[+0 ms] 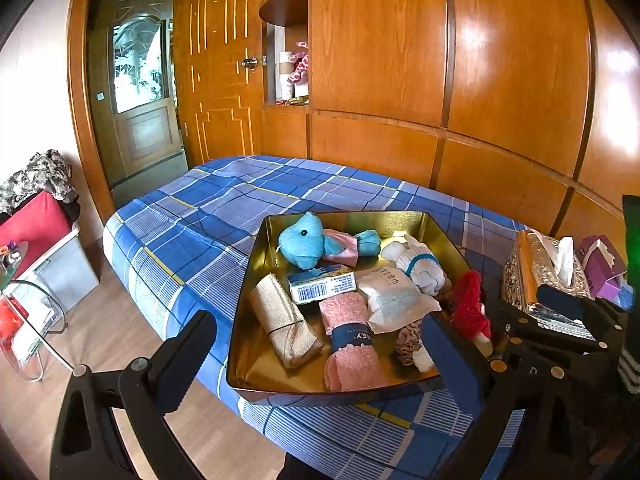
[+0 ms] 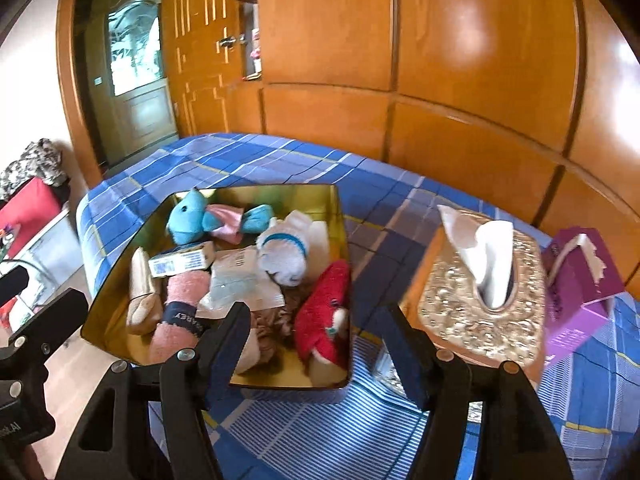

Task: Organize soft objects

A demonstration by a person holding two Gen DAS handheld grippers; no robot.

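Note:
A gold metal tin (image 1: 256, 264) (image 2: 120, 292) sits on the blue plaid bed (image 1: 188, 224) (image 2: 400, 216). It holds a blue plush dolphin (image 1: 304, 240) (image 2: 188, 220), pink fuzzy socks (image 1: 348, 340) (image 2: 180, 316), a beige sock roll (image 1: 284, 320), a white sock with a blue stripe (image 1: 420, 264) (image 2: 284, 252), a red plush item (image 1: 468, 304) (image 2: 324, 316), a small box (image 1: 320, 284) and a white packet (image 1: 392, 300). My left gripper (image 1: 316, 356) is open and empty, its jaws spanning the tin's near side. My right gripper (image 2: 316, 340) is open and empty above the tin's near right corner.
A gold embossed tissue box (image 2: 484, 292) (image 1: 536, 272) and a purple tissue box (image 2: 580, 288) (image 1: 600, 264) stand on the bed to the right of the tin. Wooden wardrobe panels (image 1: 480, 80) line the back. A red bin (image 1: 36, 228) and a glass side table (image 1: 24, 320) stand left on the floor.

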